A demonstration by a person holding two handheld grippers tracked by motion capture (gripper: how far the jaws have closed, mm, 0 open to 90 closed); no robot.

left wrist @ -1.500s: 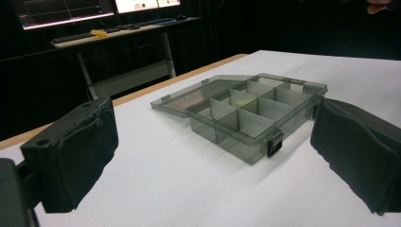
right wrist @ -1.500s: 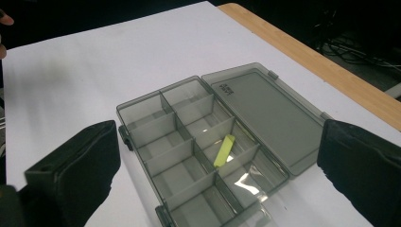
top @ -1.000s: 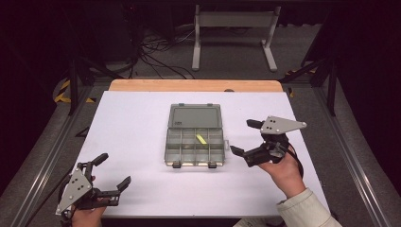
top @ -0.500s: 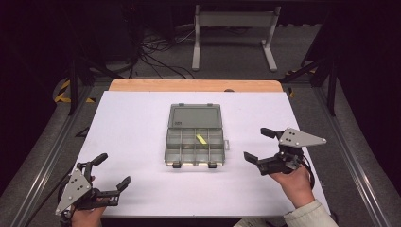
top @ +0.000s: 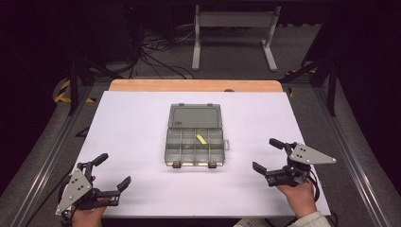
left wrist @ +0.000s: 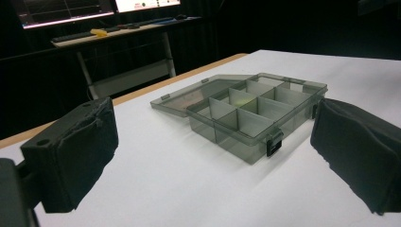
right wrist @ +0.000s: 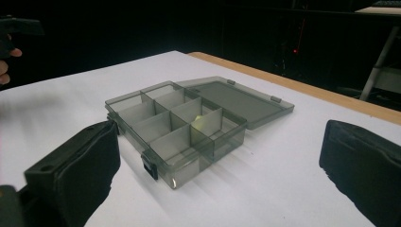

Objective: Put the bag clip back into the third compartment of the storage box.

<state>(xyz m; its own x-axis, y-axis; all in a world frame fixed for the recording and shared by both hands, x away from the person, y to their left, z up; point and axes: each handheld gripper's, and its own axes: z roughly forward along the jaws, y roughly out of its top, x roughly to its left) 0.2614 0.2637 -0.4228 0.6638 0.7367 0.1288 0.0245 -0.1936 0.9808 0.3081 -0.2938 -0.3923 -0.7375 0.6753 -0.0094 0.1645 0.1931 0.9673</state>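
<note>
A smoky clear compartment box [top: 194, 142] lies in the middle of the white table, its lid [top: 196, 116] folded flat open toward the far side. A small yellow piece [top: 201, 139] rests in one of its far compartments. The box [left wrist: 255, 116] is ahead of my left gripper's jaws, and the box [right wrist: 177, 125] is also ahead of my right gripper's jaws. My left gripper [top: 113, 172] is open near the table's front left corner, holding nothing. My right gripper [top: 267, 155] is open at the front right, well apart from the box, also holding nothing.
The white table top [top: 132, 123] ends in a wooden strip [top: 194, 85] at the far edge. Beyond it stand a metal frame stand [top: 234, 28] and loose cables [top: 156, 52] on the floor. Metal rails [top: 47, 156] run along both sides.
My right gripper has drawn back from beside the box toward the front right of the table. The left gripper and the box have stayed put.
</note>
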